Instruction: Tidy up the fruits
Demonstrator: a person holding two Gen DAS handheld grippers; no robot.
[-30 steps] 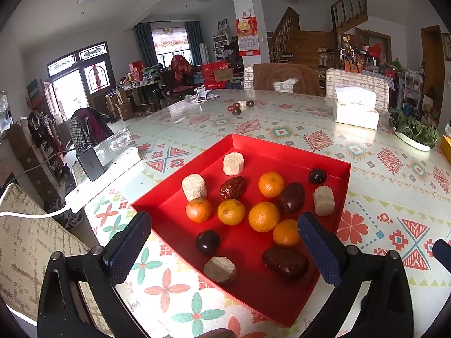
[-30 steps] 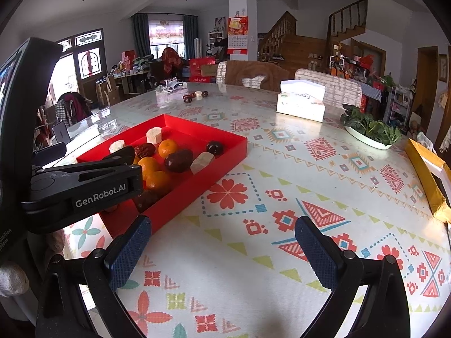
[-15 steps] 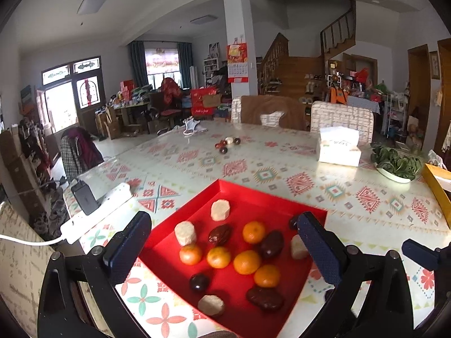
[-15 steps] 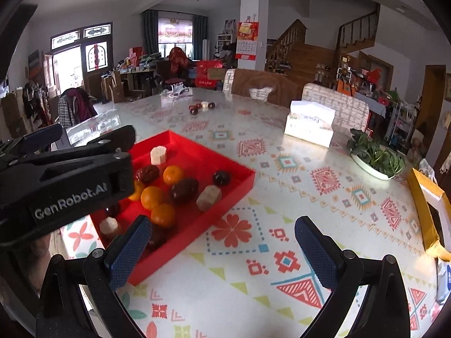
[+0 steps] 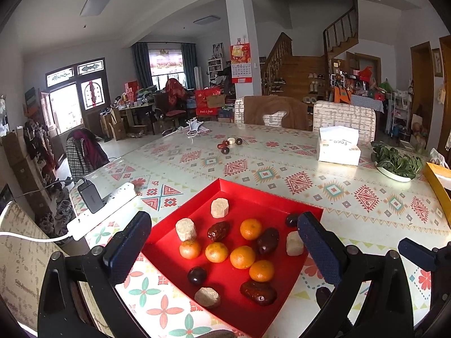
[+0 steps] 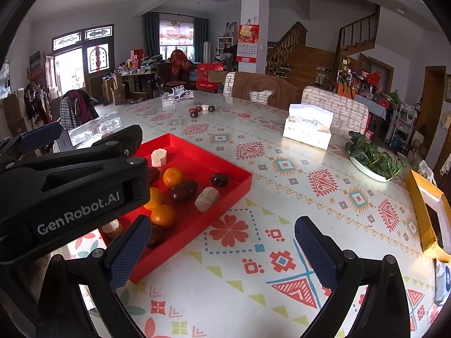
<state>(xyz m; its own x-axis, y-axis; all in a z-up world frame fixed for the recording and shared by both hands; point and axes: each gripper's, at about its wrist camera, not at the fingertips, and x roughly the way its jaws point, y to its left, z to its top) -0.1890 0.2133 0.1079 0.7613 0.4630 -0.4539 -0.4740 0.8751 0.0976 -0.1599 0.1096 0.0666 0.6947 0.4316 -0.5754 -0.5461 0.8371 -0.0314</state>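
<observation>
The left gripper (image 5: pixel 224 249) is hovering with fingers apart over the red tray (image 5: pixel 255 197); the right gripper (image 6: pixel 220 249), also spread, is facing bare tablecloth (image 6: pixel 282 191) near the tissue box (image 6: pixel 307 128).

Oranges (image 5: pixel 242 257), dates (image 5: pixel 258 292) and pale chunks (image 5: pixel 219 208) lie scattered in red tray (image 5: pixel 253 197).

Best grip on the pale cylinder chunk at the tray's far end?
Take the pale chunk from above, across its curved sides. It stands upright on a flat end, apart from the other fruit, so both fingers fit. The tray wall behind blocks a low approach. Left tool is open over the tray.
</observation>
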